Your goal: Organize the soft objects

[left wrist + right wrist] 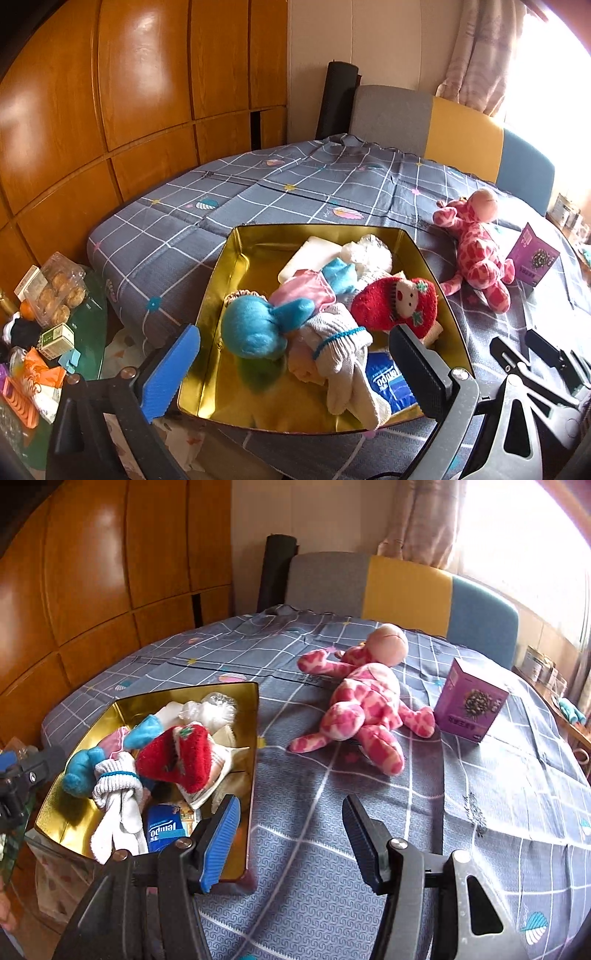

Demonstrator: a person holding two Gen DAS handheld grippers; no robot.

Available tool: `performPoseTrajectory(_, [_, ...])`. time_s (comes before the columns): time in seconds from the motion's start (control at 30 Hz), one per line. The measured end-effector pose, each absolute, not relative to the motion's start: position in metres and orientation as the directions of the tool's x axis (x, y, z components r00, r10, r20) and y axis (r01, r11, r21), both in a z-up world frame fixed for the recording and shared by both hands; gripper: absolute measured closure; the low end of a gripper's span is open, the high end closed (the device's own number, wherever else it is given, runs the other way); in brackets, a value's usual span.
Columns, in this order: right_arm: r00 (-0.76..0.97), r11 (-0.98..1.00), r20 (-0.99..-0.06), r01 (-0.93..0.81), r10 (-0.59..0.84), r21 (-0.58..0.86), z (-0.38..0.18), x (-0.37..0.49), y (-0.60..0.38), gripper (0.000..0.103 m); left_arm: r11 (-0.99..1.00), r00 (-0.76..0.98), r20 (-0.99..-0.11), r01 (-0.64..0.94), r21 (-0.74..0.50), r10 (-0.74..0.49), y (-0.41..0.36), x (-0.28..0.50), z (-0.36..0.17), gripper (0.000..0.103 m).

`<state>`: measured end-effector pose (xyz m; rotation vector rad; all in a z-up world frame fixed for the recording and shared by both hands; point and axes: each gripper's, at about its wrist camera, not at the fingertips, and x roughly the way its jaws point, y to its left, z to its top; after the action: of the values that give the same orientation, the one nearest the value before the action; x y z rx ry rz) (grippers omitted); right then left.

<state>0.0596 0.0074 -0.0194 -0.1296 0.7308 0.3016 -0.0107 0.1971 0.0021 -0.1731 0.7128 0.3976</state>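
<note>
A gold tin (pixel 229 266) sits on the grey checked bedspread (pixel 258 192) and holds several soft items. Among them are a blue plush (pixel 255 328), rolled white socks (pixel 340 347), a red plush doll (pixel 399 302), pink cloth and a blue tissue pack (pixel 388 384). My left gripper (pixel 295 373) hovers over the tin's near side, jaws wide open with nothing gripped. A pink giraffe plush (pixel 365 705) lies on the spread right of the tin (pixel 74 805). My right gripper (pixel 291 840) is open and empty over the spread, short of the giraffe.
A purple box (pixel 469 701) stands just right of the giraffe. A glass side table (pixel 88 332) cluttered with snack packs sits at the left, below the bed edge. A grey, yellow and blue headboard (pixel 402 590) and wooden cabinets (pixel 129 92) line the back.
</note>
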Motion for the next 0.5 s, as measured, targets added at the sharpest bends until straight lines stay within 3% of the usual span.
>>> performPoseTrajectory(0.5, [0.714, 0.942, -0.656, -0.336, 0.245, -0.014, -0.013, 0.048, 0.013, 0.045, 0.877, 0.701, -0.587, -0.479, 0.033, 0.406, 0.191, -0.023, 0.016, 0.0])
